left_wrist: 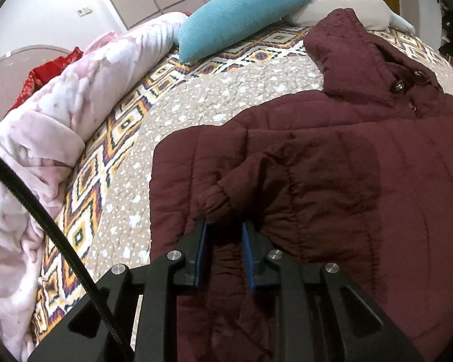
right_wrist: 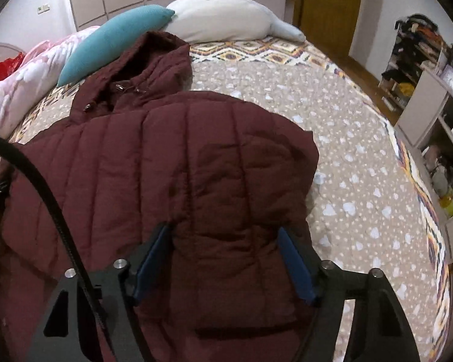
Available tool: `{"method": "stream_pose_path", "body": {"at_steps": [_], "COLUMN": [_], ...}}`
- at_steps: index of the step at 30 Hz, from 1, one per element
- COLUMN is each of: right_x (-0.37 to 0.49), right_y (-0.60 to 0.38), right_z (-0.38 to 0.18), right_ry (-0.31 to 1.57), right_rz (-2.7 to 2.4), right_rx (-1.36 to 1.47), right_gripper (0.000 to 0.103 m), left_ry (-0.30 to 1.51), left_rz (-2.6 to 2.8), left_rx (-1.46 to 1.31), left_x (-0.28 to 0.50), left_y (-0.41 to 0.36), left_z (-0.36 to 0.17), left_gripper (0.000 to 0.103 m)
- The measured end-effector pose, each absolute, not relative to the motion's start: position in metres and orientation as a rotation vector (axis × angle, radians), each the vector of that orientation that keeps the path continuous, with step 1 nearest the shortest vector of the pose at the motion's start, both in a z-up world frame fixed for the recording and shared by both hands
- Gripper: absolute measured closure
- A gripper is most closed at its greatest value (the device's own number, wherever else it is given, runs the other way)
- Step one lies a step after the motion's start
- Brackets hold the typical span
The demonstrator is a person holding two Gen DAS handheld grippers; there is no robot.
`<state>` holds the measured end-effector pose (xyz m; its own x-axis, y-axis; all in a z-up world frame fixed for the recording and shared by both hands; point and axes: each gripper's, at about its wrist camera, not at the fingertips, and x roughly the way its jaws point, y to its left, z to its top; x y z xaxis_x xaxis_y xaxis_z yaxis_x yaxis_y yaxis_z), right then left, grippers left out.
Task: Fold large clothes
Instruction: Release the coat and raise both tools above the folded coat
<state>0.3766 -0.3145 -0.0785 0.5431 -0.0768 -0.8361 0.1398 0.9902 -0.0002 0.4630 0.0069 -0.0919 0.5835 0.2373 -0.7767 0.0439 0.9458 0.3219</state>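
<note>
Two grippers over one maroon puffer jacket (right_wrist: 178,163) on a bed.
Left gripper (left_wrist: 225,226) nearly closed, pads pinching jacket fabric just behind the sleeve cuff (left_wrist: 216,200). Right gripper (right_wrist: 223,232) wide apart, straddling a puffy fold, pads not squeezing. Jacket lies flat on the quilt (right_wrist: 347,157), hood (right_wrist: 157,60) farthest. Beyond: one pink blanket (left_wrist: 75,90), one teal pillow (left_wrist: 241,12), one white pillow (right_wrist: 226,18).

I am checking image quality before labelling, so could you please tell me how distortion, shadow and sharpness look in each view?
Left wrist view: strong fisheye bending of the bed, dark vignette corners, a soft shadow on the maroon jacket, fabric sharp. Right wrist view: the same bending, a shadow patch on the jacket, the shelf at the edge soft.
</note>
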Motion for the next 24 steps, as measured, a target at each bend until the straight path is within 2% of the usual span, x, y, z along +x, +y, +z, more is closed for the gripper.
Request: {"method": "stream_pose_path", "body": {"at_steps": [1, 4, 5, 7, 9, 20, 24], "right_x": [0.377, 0.379, 0.378, 0.367, 0.354, 0.237, 0.188], "right_y": [-0.313, -0.315, -0.318, -0.326, -0.330, -0.332, -0.332], "right_z": [-0.080, -0.078, -0.073, -0.056, -0.038, 0.129, 0.196], "right_ry": [0.983, 0.994, 0.999, 0.981, 0.954, 0.763, 0.682], "right_rz": [-0.137, -0.144, -0.145, -0.155, -0.163, -0.124, -0.115], "right_rx": [0.050, 0.046, 0.070, 0.129, 0.148, 0.116, 0.149], "right_gripper": [0.021, 0.019, 0.019, 0.020, 0.020, 0.020, 0.019], "left_ry": [0.941, 0.953, 0.961, 0.954, 0.940, 0.853, 0.780], "left_rz": [0.121, 0.141, 0.146, 0.155, 0.160, 0.137, 0.112], "left_rx": [0.335, 0.330, 0.305, 0.252, 0.220, 0.153, 0.118], "left_x": [0.462, 0.454, 0.448, 0.429, 0.400, 0.228, 0.175], "left_y": [0.005, 0.008, 0.013, 0.024, 0.034, 0.070, 0.080], "left_z": [-0.091, -0.081, -0.074, -0.057, -0.038, 0.036, 0.086], "left_gripper": [0.080, 0.067, 0.063, 0.060, 0.051, 0.046, 0.046]}}
